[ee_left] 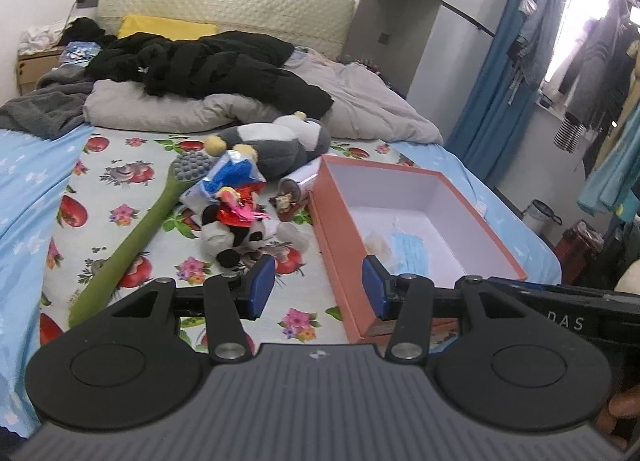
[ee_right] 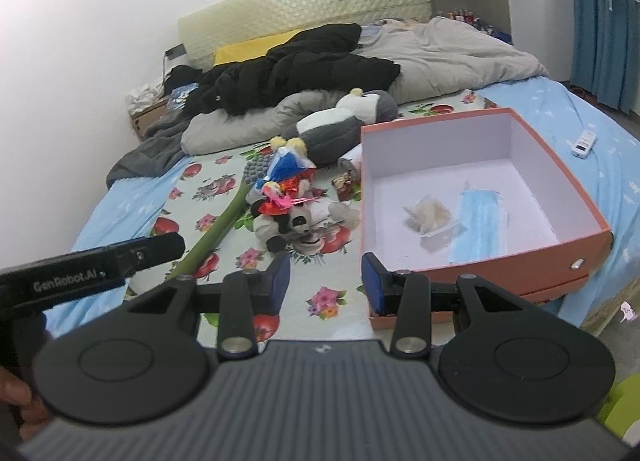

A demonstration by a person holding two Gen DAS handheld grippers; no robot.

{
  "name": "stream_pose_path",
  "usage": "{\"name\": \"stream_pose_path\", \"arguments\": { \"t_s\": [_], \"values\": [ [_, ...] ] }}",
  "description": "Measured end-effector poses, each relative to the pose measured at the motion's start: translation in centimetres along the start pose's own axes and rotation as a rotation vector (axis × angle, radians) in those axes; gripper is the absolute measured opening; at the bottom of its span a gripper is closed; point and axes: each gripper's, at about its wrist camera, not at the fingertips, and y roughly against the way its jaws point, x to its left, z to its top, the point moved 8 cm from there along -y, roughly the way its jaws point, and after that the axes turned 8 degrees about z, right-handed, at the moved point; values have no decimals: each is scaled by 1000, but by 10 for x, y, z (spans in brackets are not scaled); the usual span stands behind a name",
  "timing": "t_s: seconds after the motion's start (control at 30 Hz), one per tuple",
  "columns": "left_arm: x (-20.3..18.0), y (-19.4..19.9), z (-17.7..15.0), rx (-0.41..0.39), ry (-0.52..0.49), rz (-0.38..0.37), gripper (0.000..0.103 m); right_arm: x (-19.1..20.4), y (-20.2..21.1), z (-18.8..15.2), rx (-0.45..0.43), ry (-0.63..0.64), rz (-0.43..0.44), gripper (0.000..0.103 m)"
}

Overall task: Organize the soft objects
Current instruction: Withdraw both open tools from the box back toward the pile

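Left wrist view: left gripper (ee_left: 318,287) sat low centre, jaws parted, nothing between them. Small plush (ee_left: 240,233) lay mid-frame on the floral sheet (ee_left: 120,181), just beside the orange box (ee_left: 340,245) at right. Grey plush (ee_left: 276,143) lay above it, green brush (ee_left: 132,245) at left.

Right wrist view: right gripper (ee_right: 325,281) was also released and empty, low centre. The box (ee_right: 560,185) at right held a blue mask (ee_right: 478,225) and a wrapper (ee_right: 428,215).

Judgement: approach step, no pick made. Next move needs one gripper pushed forward onto the small plush (ee_right: 296,221), then a squeeze deep enough to hold soft fill.
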Motion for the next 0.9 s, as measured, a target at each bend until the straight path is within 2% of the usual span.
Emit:
{"name": "stream_pose_path", "arguments": {
  "t_s": [0.27, 0.5, 0.7, 0.9],
  "values": [
    [33, 7, -5, -11, 43, 54, 54, 30, -17, -3, 35, 40, 54, 43],
    [63, 3, -14, 13, 77, 108, 54, 44, -40, -8, 68, 48, 93, 43],
    [82, -27, -24, 62, 101, 130, 54, 44, -74, -4, 103, 46, 112, 43],
    [99, -77, -22, 94, 129, 148, 54, 36, -115, 8, 141, 56, 129, 43]
  ]
}}
